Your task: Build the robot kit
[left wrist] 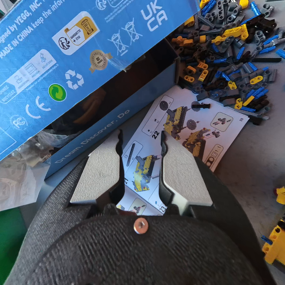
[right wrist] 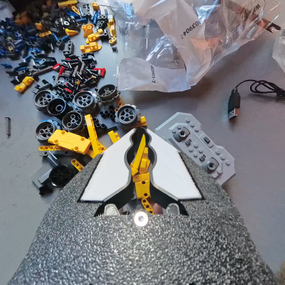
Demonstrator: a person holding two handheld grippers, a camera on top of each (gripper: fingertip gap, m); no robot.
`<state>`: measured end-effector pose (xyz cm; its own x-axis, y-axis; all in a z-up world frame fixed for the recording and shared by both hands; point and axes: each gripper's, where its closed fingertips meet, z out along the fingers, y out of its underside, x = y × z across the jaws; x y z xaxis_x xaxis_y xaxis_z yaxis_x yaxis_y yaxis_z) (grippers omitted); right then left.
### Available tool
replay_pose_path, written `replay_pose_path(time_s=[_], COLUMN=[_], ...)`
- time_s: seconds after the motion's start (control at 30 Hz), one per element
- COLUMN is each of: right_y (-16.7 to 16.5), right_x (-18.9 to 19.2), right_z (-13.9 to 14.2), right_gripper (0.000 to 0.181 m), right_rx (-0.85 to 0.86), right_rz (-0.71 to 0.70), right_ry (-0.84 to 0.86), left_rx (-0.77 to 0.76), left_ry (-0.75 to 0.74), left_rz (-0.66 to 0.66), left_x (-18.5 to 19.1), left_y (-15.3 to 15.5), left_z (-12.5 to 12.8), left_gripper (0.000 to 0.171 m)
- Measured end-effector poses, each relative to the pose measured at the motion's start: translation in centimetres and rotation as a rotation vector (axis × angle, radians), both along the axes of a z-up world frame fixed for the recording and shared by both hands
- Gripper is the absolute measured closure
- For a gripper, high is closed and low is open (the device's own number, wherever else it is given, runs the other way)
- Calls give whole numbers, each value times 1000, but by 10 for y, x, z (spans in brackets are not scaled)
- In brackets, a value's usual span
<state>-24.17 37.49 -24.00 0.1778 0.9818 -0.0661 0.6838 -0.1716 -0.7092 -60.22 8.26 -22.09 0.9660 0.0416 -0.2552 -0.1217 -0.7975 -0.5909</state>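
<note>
My left gripper (left wrist: 141, 134) is open and empty. It hovers over an open instruction booklet (left wrist: 192, 128) that lies on the grey table beside a blue cardboard box (left wrist: 69, 54). My right gripper (right wrist: 140, 130) has its white fingers (right wrist: 111, 169) nearly together, low over a heap of yellow beams and panels (right wrist: 69, 141). More yellow pieces (right wrist: 141, 183) show through the narrow gap between the fingers. I cannot tell whether any of them is pinched. Several dark grey wheel hubs (right wrist: 84, 100) lie just ahead and to the left.
A big pile of blue, grey, black and yellow pieces (left wrist: 228, 61) lies past the booklet. A grey studded control unit (right wrist: 200, 146) sits to the right of my right gripper. Crumpled clear plastic bags (right wrist: 185, 46) and a black USB cable (right wrist: 234, 103) lie beyond. Yellow assembled parts (left wrist: 274, 246) sit at the right edge.
</note>
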Motion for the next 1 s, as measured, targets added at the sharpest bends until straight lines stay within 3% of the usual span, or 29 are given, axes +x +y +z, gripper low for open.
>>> replay_pose_path(time_s=[0.17, 0.27, 0.5, 0.67, 0.83, 1.0], right_y=[-3, -7, 20, 29, 39, 56], right_x=[-1, -5, -9, -12, -8, 5], right_z=[-18, -14, 23, 56, 66, 72], right_gripper=[172, 171, 171, 172, 172, 175], right_rx=[18, 53, 141, 211, 281, 349], right_rz=[16, 29, -117, -167, -217, -293], right_ry=[-95, -85, 106, 293, 355, 373], left_rx=[4, 24, 179, 327, 310, 278], left_ry=[10, 16, -81, -75, -148, -189], left_rz=[8, 44, 171, 276, 245, 171], left_x=[1, -2, -8, -33, -31, -22], left_y=[-6, -17, -61, -86, -89, -67], left_z=[4, 10, 22, 42, 27, 22], left_gripper=[125, 125, 125, 129, 128, 128])
